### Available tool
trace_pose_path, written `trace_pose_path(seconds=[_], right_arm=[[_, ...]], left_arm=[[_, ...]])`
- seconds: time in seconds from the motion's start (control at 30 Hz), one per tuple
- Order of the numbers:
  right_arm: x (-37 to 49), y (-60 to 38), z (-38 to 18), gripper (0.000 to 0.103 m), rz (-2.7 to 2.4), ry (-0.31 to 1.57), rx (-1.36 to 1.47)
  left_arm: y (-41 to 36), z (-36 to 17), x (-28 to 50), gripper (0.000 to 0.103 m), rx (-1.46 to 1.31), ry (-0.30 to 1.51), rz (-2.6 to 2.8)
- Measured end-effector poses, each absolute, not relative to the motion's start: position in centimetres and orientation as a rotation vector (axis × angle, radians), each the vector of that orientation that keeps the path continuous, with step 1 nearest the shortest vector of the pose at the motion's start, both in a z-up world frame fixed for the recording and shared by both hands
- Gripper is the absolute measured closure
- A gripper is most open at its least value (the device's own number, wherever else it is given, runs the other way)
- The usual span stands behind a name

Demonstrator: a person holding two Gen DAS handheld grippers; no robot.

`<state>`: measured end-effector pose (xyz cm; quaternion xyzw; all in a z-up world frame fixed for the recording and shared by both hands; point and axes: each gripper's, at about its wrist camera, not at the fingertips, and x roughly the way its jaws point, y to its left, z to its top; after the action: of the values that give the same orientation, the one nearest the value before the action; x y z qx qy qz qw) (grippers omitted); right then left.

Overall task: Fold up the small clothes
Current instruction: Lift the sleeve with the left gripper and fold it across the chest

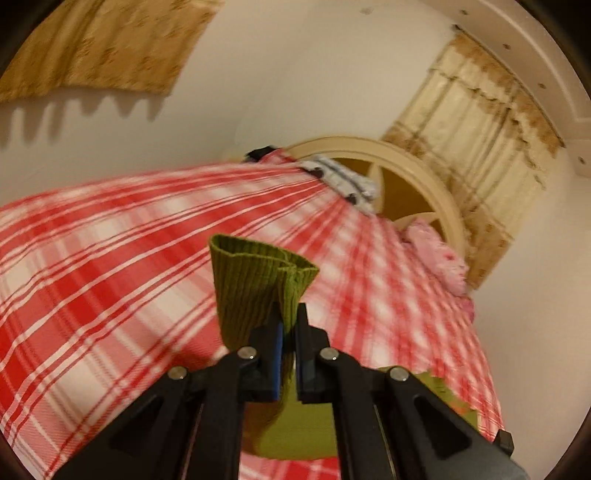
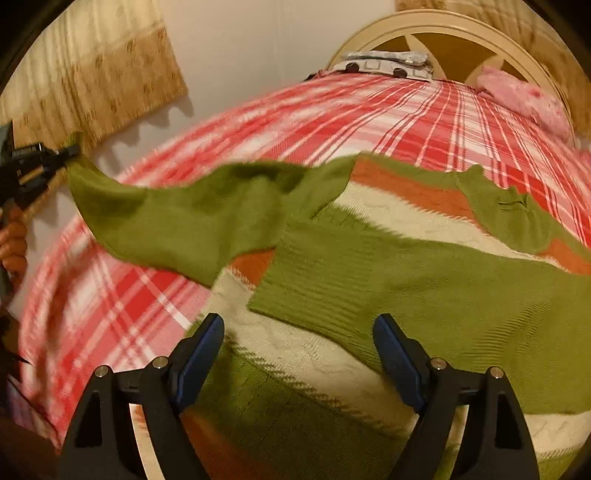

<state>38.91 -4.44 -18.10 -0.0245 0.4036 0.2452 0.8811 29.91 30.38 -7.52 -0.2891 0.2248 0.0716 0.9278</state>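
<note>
Your left gripper (image 1: 290, 325) has its fingers pressed together on the ribbed green cuff (image 1: 255, 284) of a sweater sleeve, lifted clear of the bed. From the right wrist camera, that sleeve (image 2: 184, 218) stretches up and away to the left, where your left gripper (image 2: 70, 151) shows small at the frame edge, partly cut off.

Your right gripper (image 2: 297, 343) hovers over the sweater (image 2: 424, 280) with its fingers (image 2: 201, 343) spread wide and pinching nothing. The sweater, green with cream and orange stripes, lies on the red and white checked bedspread (image 1: 92, 258).

Motion blur softens the bedspread and sweater edges. The sweater's near hem is hidden behind your right gripper. Folded laundry (image 2: 388, 62) and a pink item (image 2: 524, 99) sit by the headboard (image 2: 443, 22), well apart from the sweater, with bare bedspread between.
</note>
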Motion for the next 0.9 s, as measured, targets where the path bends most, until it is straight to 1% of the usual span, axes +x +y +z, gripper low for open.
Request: trace_pose_path(seconds=[0.13, 0.33, 0.57, 0.9], right_arm=[[38.1, -7.2, -16.0, 0.019, 0.469, 0.808, -0.020], [36.6, -11.2, -15.0, 0.019, 0.400, 0.808, 0.050], [33.7, -14.9, -15.1, 0.019, 0.409, 0.866, 0.142], [29.4, -18.1, -15.6, 0.019, 0.396, 0.857, 0.181]], left_arm=[[28.2, -5.3, 31.1, 0.098, -0.557, 0.432, 0.097], [25.6, -4.1, 32.9, 0.098, -0.565, 0.423, 0.029], [20.9, -1.4, 34.7, 0.098, -0.531, 0.411, -0.079], [13.8, 1.8, 36.9, 0.098, -0.510, 0.387, -0.214]])
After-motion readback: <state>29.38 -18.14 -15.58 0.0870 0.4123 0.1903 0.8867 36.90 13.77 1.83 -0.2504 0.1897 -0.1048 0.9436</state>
